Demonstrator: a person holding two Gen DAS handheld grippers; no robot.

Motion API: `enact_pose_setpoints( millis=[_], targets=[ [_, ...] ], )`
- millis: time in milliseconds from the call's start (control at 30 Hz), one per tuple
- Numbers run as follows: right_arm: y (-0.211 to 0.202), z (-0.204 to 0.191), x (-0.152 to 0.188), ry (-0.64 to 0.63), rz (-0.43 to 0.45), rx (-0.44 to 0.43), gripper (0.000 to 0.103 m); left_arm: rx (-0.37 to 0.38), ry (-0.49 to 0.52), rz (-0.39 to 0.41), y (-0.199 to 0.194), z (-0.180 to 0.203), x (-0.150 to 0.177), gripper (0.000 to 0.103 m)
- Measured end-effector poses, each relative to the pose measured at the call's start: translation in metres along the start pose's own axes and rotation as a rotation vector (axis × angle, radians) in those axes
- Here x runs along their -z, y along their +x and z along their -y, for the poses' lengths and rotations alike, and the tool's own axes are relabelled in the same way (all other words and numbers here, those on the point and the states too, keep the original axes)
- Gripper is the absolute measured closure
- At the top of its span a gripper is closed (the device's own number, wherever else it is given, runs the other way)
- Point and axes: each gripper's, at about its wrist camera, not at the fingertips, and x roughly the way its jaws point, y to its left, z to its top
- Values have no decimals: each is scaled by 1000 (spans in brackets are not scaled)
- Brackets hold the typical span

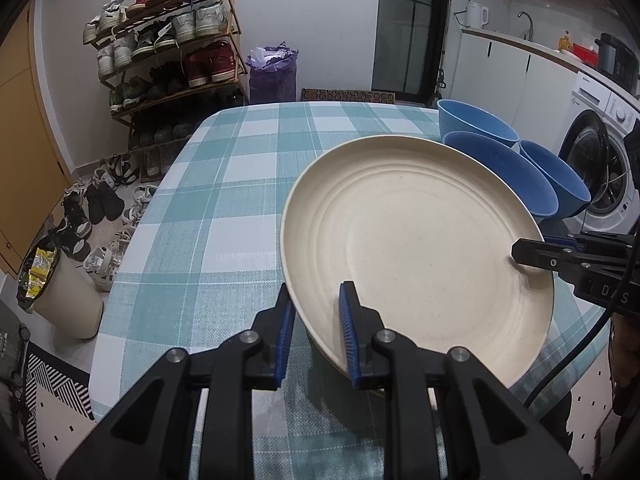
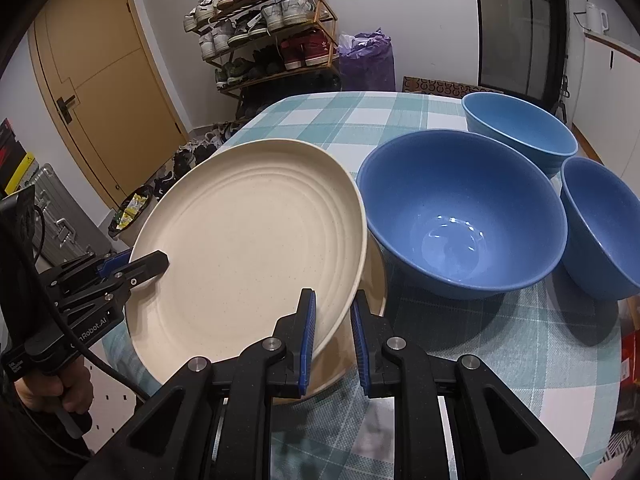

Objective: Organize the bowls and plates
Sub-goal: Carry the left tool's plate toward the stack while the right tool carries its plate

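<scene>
Left tongs [image 1: 316, 332] pinch the cream plate [image 1: 416, 252] at its near rim, tilting it above the checked worktop [image 1: 224, 200]; right tongs [image 2: 334, 336] clamp the opposite rim, sharing the load, blue bowls [image 2: 464, 216] waiting just beside.
</scene>
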Motion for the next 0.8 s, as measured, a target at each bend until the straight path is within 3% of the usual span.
enact_pose_setpoints(
  millis=[800],
  targets=[
    [23,-1,17,-12,-46,29,85,-13,-4,-45,20,2,10,83]
  ],
)
